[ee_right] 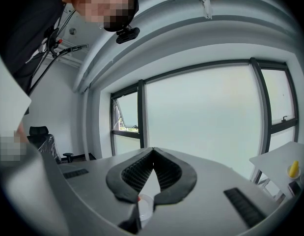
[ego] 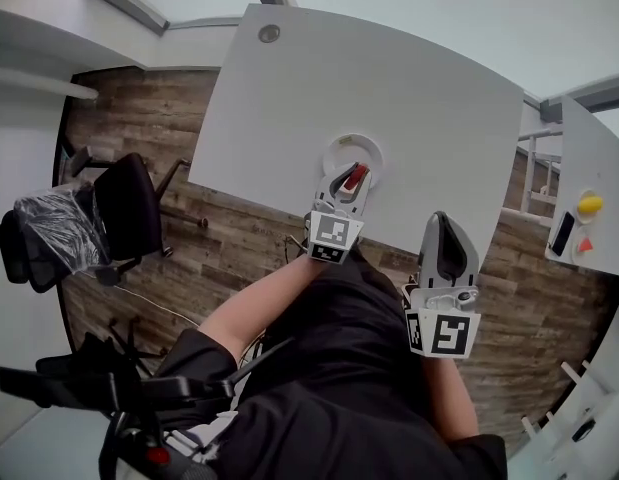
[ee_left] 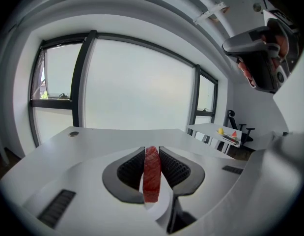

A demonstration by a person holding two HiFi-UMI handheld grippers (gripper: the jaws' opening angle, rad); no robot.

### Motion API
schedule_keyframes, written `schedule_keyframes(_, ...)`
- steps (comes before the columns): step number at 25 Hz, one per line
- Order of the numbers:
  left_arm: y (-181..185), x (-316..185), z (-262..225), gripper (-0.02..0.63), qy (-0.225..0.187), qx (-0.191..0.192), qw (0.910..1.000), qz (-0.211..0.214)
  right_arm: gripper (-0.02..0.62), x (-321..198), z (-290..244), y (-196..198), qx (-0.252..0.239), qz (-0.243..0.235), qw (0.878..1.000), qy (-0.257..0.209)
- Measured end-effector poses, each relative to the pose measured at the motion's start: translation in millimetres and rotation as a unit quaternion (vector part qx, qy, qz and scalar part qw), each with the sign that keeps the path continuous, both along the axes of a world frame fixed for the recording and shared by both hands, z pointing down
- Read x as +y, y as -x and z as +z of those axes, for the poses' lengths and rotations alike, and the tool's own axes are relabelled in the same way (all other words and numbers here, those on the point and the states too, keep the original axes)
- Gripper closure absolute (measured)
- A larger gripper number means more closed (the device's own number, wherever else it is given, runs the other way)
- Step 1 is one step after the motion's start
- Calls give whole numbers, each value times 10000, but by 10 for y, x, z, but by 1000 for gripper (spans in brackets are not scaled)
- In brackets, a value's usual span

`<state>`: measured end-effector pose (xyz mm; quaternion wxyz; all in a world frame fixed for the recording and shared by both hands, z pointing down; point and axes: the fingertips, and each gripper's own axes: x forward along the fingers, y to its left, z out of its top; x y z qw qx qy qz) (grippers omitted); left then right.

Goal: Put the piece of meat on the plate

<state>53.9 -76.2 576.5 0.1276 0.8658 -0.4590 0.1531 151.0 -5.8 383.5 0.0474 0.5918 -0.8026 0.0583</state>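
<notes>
- White desk [ego: 419, 98] beside large windows carries a white plate [ego: 336, 149] near its front edge
- Left gripper [ego: 350, 182] reaches over the plate; its jaws stand partly closed, clamped on the piece of meat [ego: 357, 176]
- The meat is a red slice held on edge between the ribbed pads [ee_left: 132, 167]; it sits over the middle of the plate, and neither view confirms contact with it
- Step in hand, as judged: lower and release
- Bring the slice down until its lower edge rests on the plate, then part the jaws evenly so that neither pad drags it
- Expect the slice to tip onto a flat side; keep it clear of the rim
- Withdraw straight back along the jaw line
- Left forearm extends forward from the body, with the gripper tilted slightly down toward the plate
- Right gripper [ego: 442, 224] hangs at the desk's front edge, apart to the right and roughly level; its jaw tips meet with nothing between them
</notes>
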Motion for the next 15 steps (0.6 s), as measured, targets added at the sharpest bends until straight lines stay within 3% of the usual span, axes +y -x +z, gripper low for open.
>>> schedule_keyframes(7,135,-50,211,511,169,-269,9995,-80,592,-66,106,199,-73,-268,9995,119)
schedule_keyframes(15,135,-100,444,511,302,-323,9989,149,592,-129,153,336,-15,-438,9988,217)
